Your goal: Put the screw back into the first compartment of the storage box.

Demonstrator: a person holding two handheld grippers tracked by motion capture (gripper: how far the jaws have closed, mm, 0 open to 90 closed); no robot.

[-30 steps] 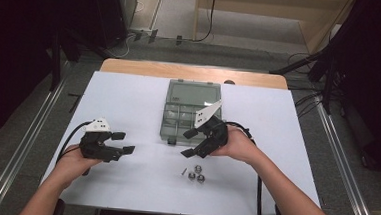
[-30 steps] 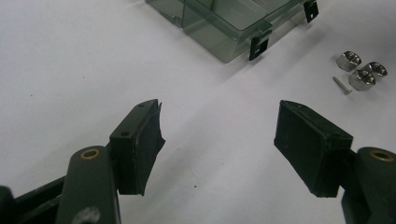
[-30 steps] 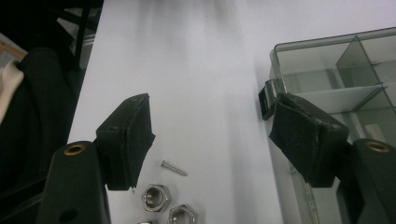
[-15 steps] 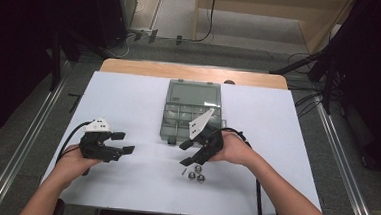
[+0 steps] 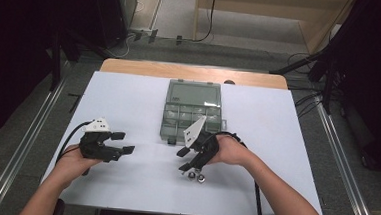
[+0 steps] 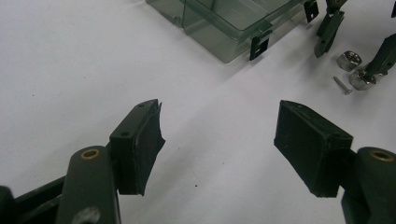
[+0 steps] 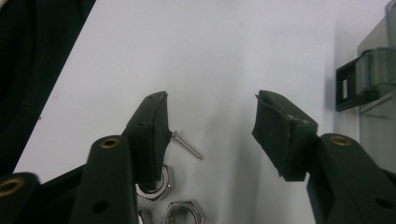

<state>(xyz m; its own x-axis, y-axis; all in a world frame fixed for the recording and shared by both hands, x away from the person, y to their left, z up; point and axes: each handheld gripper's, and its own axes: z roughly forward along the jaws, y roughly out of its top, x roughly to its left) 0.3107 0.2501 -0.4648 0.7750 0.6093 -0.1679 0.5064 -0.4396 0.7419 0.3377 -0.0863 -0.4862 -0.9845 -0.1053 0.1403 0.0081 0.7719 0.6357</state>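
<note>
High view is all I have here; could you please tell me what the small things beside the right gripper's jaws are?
Observer: The right gripper view shows a small screw and hex nuts lying on the white table.
Operator: Is any of them gripped?
Observer: No. The right gripper has just been closing its jaws, but they stand open; the screw lies between them, close to one pad, and is not pinched.
Operator: And the other hand?
Observer: The left gripper is wide open over bare table, with nothing between its jaws.
</note>
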